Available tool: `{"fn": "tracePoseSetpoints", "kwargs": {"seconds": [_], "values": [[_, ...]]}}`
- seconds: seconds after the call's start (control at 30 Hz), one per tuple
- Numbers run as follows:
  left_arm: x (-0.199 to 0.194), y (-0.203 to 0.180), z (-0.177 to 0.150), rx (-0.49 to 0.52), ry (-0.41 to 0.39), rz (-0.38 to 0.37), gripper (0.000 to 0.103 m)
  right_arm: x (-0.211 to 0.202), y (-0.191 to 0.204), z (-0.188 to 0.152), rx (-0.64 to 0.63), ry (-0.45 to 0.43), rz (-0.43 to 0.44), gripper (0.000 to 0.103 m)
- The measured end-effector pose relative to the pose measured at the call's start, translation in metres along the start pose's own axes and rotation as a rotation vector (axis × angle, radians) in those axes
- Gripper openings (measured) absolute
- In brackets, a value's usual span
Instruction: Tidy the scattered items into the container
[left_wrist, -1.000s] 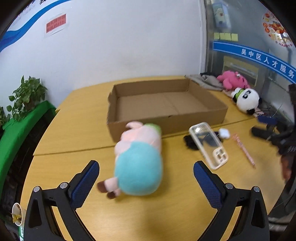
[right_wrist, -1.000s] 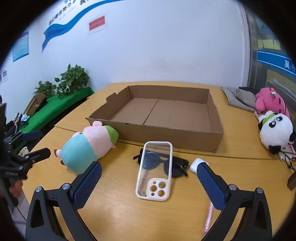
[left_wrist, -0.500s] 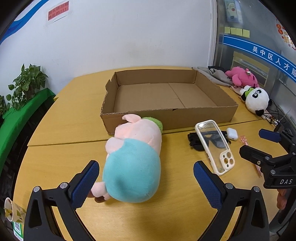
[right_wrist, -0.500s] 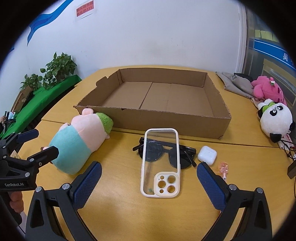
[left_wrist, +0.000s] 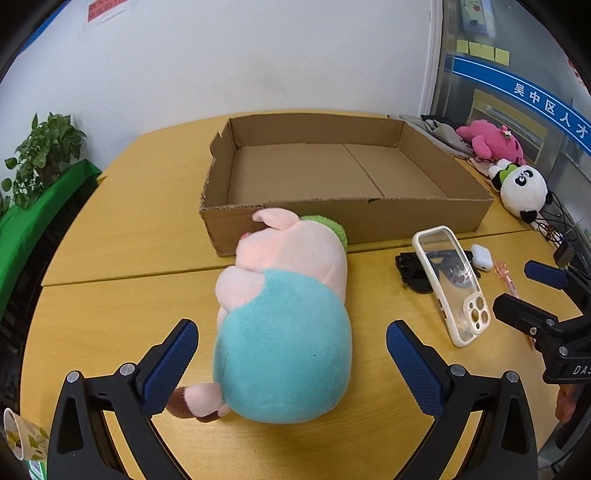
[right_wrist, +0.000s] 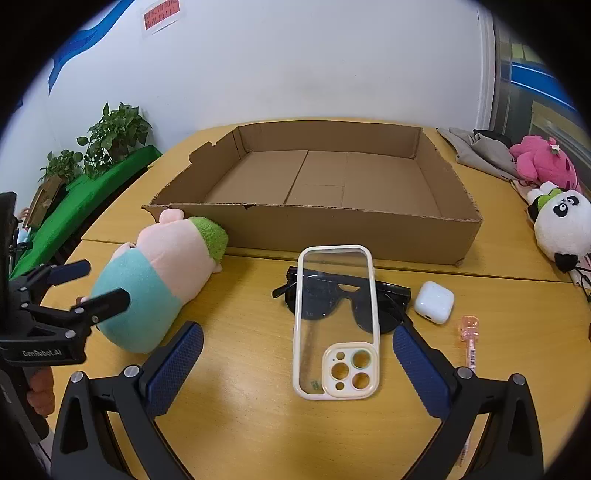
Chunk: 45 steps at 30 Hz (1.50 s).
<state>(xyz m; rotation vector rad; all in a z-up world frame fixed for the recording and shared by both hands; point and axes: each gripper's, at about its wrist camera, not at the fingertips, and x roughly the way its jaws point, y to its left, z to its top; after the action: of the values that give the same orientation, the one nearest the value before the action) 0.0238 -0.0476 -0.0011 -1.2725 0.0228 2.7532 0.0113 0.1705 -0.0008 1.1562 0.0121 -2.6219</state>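
An empty cardboard box (left_wrist: 369, 218) (right_wrist: 332, 229) stands on the yellow table. A pink plush pig in a teal shirt (left_wrist: 284, 317) (right_wrist: 155, 280) lies in front of it. My left gripper (left_wrist: 291, 365) is open, its fingers on either side of the pig's teal rear, not touching. A clear phone case (right_wrist: 336, 325) (left_wrist: 450, 280) lies over black sunglasses (right_wrist: 388, 291). A white earbud case (right_wrist: 434, 302) and a pink pen (right_wrist: 470, 339) lie to its right. My right gripper (right_wrist: 297, 373) is open around the phone case's near end.
A panda plush (right_wrist: 561, 225) and a pink plush (right_wrist: 543, 162) sit at the table's right edge beside grey cloth (right_wrist: 480, 147). Potted plants (right_wrist: 110, 136) on a green ledge stand to the left. A paper cup (left_wrist: 22, 435) sits at the near left.
Both grippers moved forward and down toward the table. The left now straddles the pig's rear and the right now straddles the phone case. Both stayed open.
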Motion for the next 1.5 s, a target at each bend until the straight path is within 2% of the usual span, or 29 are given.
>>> {"fn": "tracePoseSetpoints", "kwargs": {"seconds": [0.17,0.37,0.53,0.7,0.83,0.9,1.03,1.13,1.2,1.23,1.27,1.3,1.33,1.5], "values": [[0.019,0.002,-0.008,-0.002,0.063,-0.030,0.103,0.006,0.001,0.004,0.022,0.003,0.024,0.102],[0.027,0.000,-0.018,0.000,0.076,0.000,0.103,0.014,0.007,0.012,0.019,0.009,0.054,0.102],[0.029,0.008,-0.024,-0.052,0.079,0.022,0.093,0.021,0.017,0.027,0.005,0.010,0.103,0.102],[0.026,0.016,-0.029,-0.087,0.079,-0.006,0.089,0.033,0.034,0.055,0.018,0.019,0.193,0.102],[0.025,0.015,-0.031,-0.095,0.085,-0.008,0.088,0.056,0.050,0.074,0.067,0.065,0.261,0.102],[0.025,0.013,-0.032,-0.092,0.086,-0.004,0.087,0.076,0.059,0.076,0.092,0.126,0.293,0.102],[0.026,0.008,-0.032,-0.079,0.085,0.006,0.087,0.107,0.075,0.071,0.108,0.199,0.299,0.102],[0.027,0.005,-0.032,-0.068,0.089,0.011,0.086,0.124,0.079,0.065,0.129,0.236,0.349,0.095],[0.028,0.006,-0.032,-0.078,0.092,0.010,0.085,0.129,0.082,0.063,0.125,0.243,0.378,0.077],[0.028,0.007,-0.031,-0.086,0.091,0.009,0.085,0.131,0.086,0.061,0.116,0.244,0.399,0.073],[0.029,0.007,-0.031,-0.093,0.091,0.007,0.084,0.130,0.087,0.059,0.111,0.240,0.403,0.070],[0.029,0.008,-0.031,-0.097,0.090,0.006,0.083,0.128,0.089,0.059,0.129,0.219,0.360,0.067],[0.029,0.008,-0.031,-0.097,0.089,0.007,0.083,0.127,0.090,0.058,0.117,0.211,0.357,0.066],[0.024,0.005,-0.034,-0.098,0.086,0.004,0.078,0.111,0.090,0.056,0.077,0.184,0.379,0.055]]}}
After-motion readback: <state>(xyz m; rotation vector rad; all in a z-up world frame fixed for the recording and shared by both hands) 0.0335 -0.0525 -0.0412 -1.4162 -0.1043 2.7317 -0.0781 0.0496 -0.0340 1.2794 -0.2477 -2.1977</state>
